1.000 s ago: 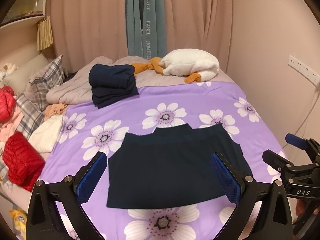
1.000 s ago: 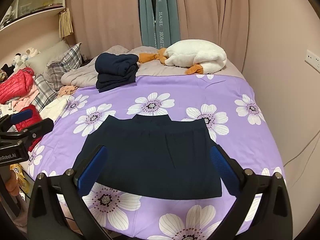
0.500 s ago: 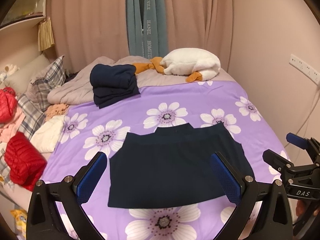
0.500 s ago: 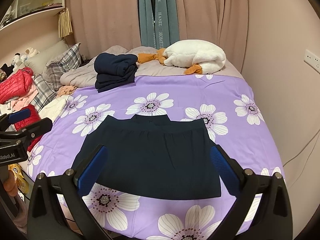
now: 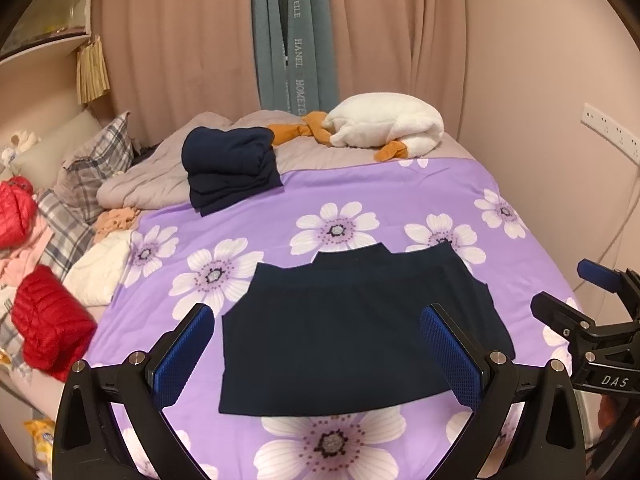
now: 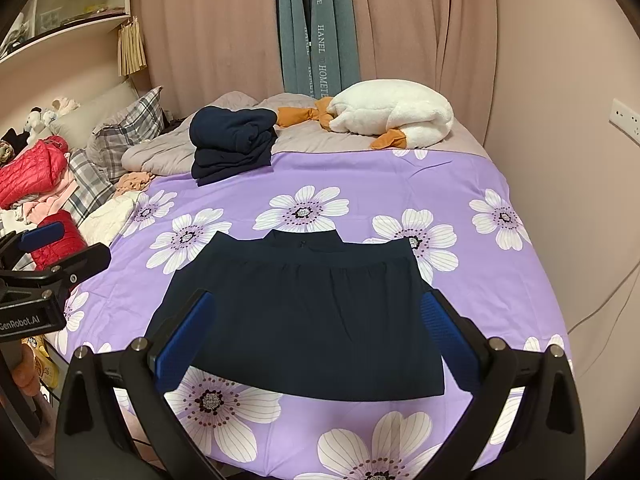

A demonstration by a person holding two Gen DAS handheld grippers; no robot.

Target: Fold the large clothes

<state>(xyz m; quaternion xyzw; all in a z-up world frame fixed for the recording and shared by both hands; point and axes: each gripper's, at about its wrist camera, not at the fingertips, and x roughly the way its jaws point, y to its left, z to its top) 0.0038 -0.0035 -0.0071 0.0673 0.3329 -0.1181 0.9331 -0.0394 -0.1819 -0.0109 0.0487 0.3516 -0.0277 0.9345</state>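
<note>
On the purple flowered bed [image 5: 400, 200], the left wrist view shows the dark garment [image 5: 352, 328] lying flat, partly folded, below the wide-open, empty left gripper [image 5: 320, 356]. In the right wrist view the right gripper [image 6: 320, 344] is open too; a folded dark pile [image 6: 232, 140] sits farther back, so more folds seem left.

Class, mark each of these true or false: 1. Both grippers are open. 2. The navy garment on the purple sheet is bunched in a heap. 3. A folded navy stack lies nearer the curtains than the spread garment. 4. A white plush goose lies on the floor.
1. True: the left gripper and the right gripper both have their jaws wide apart, holding nothing.
2. False: the navy garment lies spread flat on the purple floral sheet.
3. True: the folded navy stack sits at the far end, toward the curtains.
4. False: the white plush goose lies on the bed.
</note>
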